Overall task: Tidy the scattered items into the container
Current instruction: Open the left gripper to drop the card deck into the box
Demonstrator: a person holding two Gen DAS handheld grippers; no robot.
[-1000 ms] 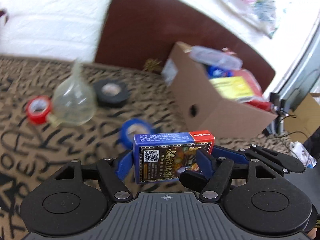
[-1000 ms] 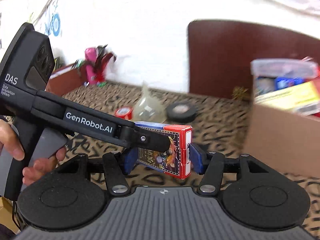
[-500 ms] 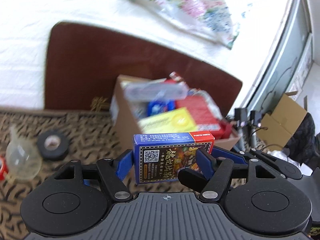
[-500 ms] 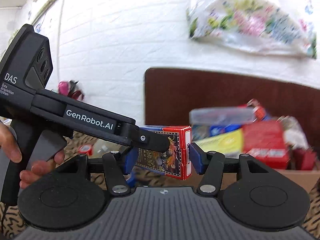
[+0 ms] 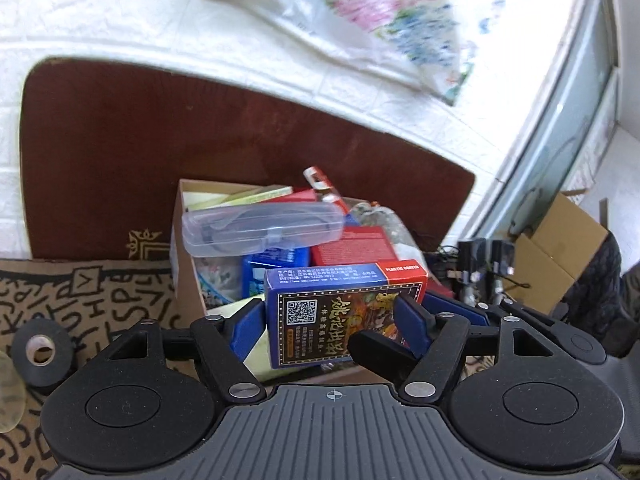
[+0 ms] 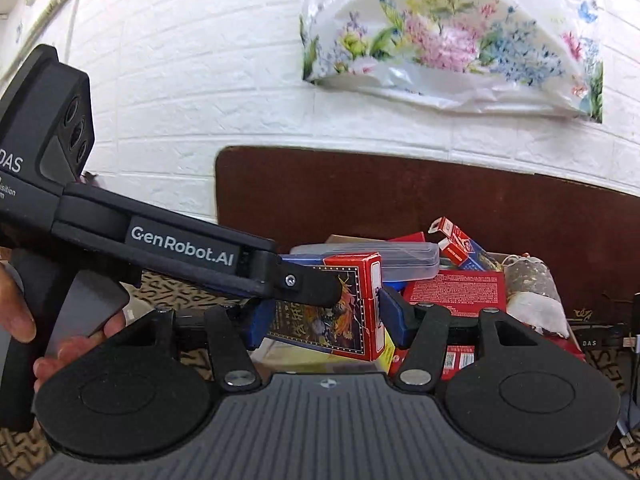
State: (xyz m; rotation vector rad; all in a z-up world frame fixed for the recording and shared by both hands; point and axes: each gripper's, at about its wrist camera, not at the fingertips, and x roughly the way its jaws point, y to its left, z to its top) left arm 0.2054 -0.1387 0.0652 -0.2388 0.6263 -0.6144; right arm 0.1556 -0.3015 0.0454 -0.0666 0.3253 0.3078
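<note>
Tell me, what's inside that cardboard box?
The cardboard box is piled full: a clear plastic case on top, red packets, a blue pack, a yellow-green booklet. Anything beneath is covered.

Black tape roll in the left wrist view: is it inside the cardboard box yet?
No, the black tape roll lies on the patterned cloth, left of the cardboard box.

1. The left gripper [image 5: 334, 326] held a blue card box [image 5: 344, 312] upright between its blue pads [image 5: 248, 330], QR code facing the camera.
2. A second gripper's black finger [image 5: 380, 354] crossed the card box's lower right face.
3. Behind sat an open cardboard box [image 5: 186, 280], heaped full; a clear plastic case [image 5: 262, 228] lay on top, red packs [image 5: 352, 246] beside it.
4. A black tape roll [image 5: 42, 354] lay on the patterned cloth [image 5: 100, 304] at left.
5. A brown board [image 5: 160, 152] leaned on the white brick wall [image 5: 120, 20].
</note>
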